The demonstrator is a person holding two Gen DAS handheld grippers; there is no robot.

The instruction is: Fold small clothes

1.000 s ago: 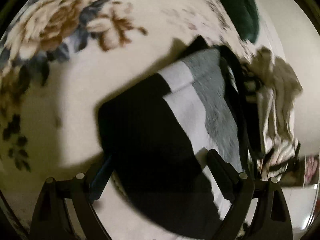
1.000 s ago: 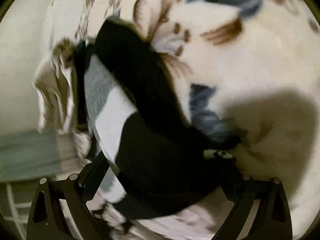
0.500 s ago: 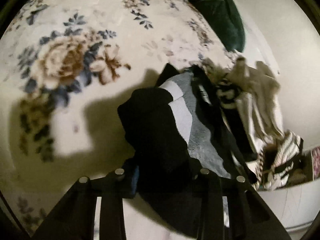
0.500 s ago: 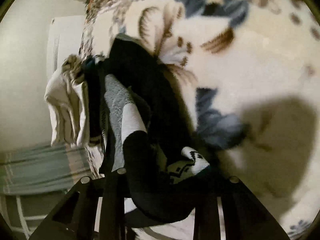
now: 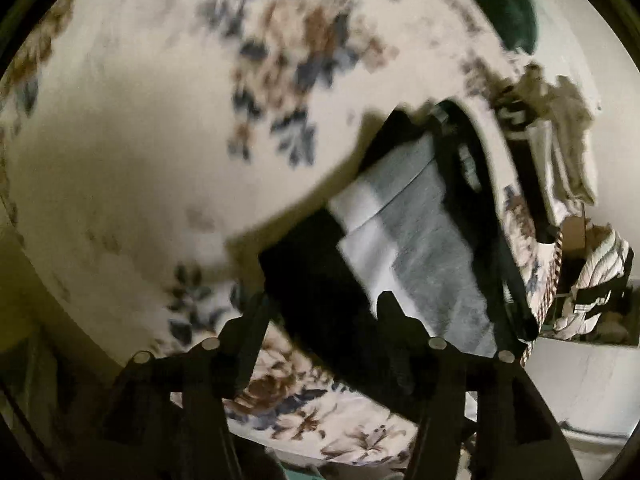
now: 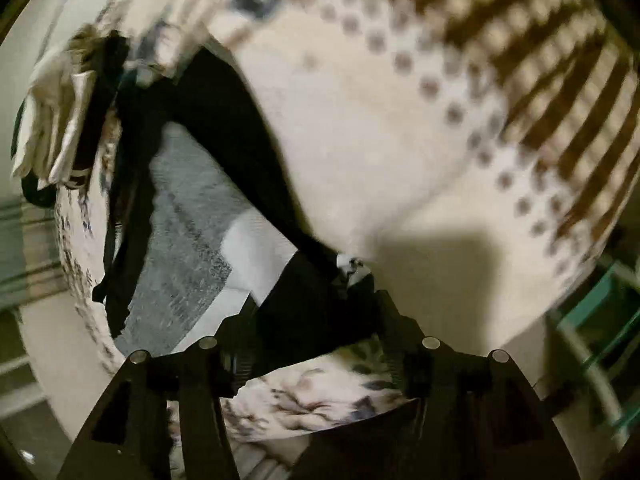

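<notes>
A small garment in black, white and grey blocks [image 5: 432,248] lies spread on the floral blanket [image 5: 140,160], reaching to the bed's near edge. Its black end sits between the fingers of my left gripper [image 5: 324,312], whose jaws are opening; the pads do not seem to press the cloth. In the right wrist view the same garment [image 6: 188,248] runs from upper left to the middle, and a white printed tag [image 6: 352,264] shows at its corner. My right gripper [image 6: 316,312] straddles that black corner, its jaws opening too. Both views are blurred.
A heap of beige and striped clothes [image 5: 560,140] lies at the blanket's far edge, also seen as pale cloth [image 6: 52,128]. A dark green cushion [image 5: 504,4] sits at the back. Striped fabric [image 5: 604,272] is beside the bed. A teal frame [image 6: 592,320] stands off the right edge.
Half a second ago both grippers pinched a bunched-up black fold. Now their jaws stand wider, the garment lies flatter, and both views have shifted toward the bed's near edge.
</notes>
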